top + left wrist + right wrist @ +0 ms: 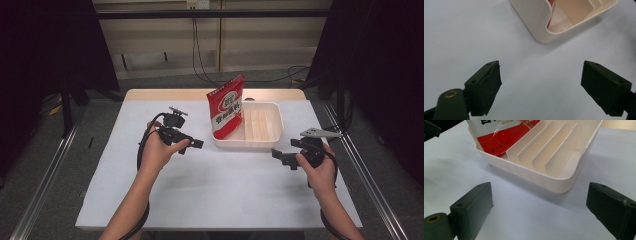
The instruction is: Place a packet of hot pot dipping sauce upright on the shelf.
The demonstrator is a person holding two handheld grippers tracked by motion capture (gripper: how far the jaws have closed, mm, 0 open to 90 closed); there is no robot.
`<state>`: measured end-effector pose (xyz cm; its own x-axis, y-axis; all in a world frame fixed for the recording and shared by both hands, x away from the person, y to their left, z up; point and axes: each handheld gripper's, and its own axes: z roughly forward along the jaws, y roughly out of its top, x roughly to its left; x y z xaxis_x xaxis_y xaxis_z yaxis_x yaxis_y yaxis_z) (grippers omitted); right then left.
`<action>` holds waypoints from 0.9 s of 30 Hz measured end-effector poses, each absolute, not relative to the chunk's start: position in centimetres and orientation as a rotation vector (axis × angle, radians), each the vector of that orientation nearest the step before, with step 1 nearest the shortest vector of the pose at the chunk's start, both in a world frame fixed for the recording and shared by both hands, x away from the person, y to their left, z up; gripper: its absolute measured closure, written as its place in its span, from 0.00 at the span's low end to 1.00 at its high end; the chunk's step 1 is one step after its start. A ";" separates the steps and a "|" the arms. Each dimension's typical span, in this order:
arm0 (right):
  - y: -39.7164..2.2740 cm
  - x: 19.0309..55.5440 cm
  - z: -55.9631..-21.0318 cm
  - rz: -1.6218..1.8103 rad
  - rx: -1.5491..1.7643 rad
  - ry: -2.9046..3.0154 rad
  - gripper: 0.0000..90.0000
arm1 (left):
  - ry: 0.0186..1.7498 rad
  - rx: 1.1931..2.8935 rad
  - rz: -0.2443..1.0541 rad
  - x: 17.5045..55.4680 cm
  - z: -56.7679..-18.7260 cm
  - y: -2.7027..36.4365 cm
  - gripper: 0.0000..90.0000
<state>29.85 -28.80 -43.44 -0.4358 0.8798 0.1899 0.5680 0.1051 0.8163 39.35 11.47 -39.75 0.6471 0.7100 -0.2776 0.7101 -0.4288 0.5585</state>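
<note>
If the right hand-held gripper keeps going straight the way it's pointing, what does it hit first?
Probably the white divided tray: the right hand-held gripper, jaws open, points at its near wall and rounded corner across bare white table cover. The red pouch stands farther off, in the tray's end slot.

Even overhead light brightens the table (210,195); the room beyond it falls dark. The tray (564,183) casts a soft shadow just beside its near wall. Both close views blur near their edges.

Red-and-white packet (226,107), cream tray (274,131)
</note>
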 end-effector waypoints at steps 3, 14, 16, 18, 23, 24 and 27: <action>-28.8 29.9 -43.5 1.252 1.415 2.050 0.07 | 1.096 2.224 0.009 39.1 -40.2 11.7 0.17; -28.7 29.9 -43.6 1.248 1.413 2.055 0.07 | 1.098 2.211 -0.006 38.2 -41.3 12.0 0.17; -28.7 29.9 -43.6 1.246 1.415 2.055 0.08 | 1.103 2.198 -0.008 37.9 -41.6 12.0 0.17; -28.6 29.9 -43.7 1.246 1.413 2.059 0.07 | 1.109 2.189 -0.015 37.7 -41.8 12.0 0.17; -28.5 29.9 -43.7 1.245 1.402 2.061 0.08 | 1.088 2.209 -0.018 37.4 -42.2 12.2 0.17; -28.5 29.9 -43.7 1.246 1.402 2.060 0.08 | 1.096 2.202 -0.015 37.2 -42.4 12.3 0.17; -28.5 29.9 -43.7 1.245 1.403 2.059 0.08 | 1.098 2.193 -0.020 37.0 -42.7 12.4 0.17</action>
